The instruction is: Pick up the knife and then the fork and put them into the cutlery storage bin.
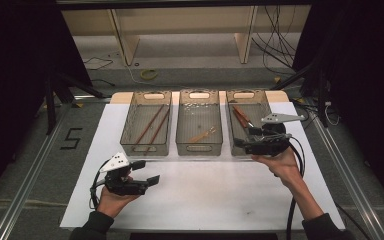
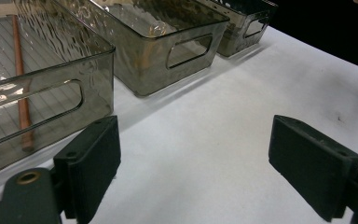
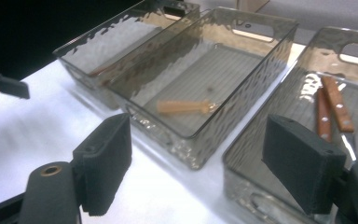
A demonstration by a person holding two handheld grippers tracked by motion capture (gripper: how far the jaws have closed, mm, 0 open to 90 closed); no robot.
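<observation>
Three smoky clear bins stand in a row on the white table (image 1: 205, 195). The left bin (image 1: 146, 148) (image 2: 51, 100) holds two wooden chopsticks (image 1: 152, 125) (image 2: 21, 84). In the middle bin (image 1: 199, 148) (image 3: 242, 98) lies a wooden-handled fork (image 1: 203, 135) (image 3: 182, 107). The right bin (image 1: 244, 94) (image 3: 261, 154) holds wood-handled knives (image 1: 240, 116) (image 3: 333, 107). My left gripper (image 1: 147, 172) (image 2: 196, 163) hovers open and empty over bare table in front of the left bin. At the right bin's near end my right gripper (image 1: 239, 143) (image 3: 200, 163) is open, with nothing between its pads.
The bins sit toward the table's far edge. Bare white surface lies between the two hands. Beyond the table are a wooden frame (image 1: 125, 35), loose cables (image 1: 275, 45) and a yellow tape roll (image 1: 149, 74) on the floor. A "5" mark (image 1: 71, 138) is on the floor at left.
</observation>
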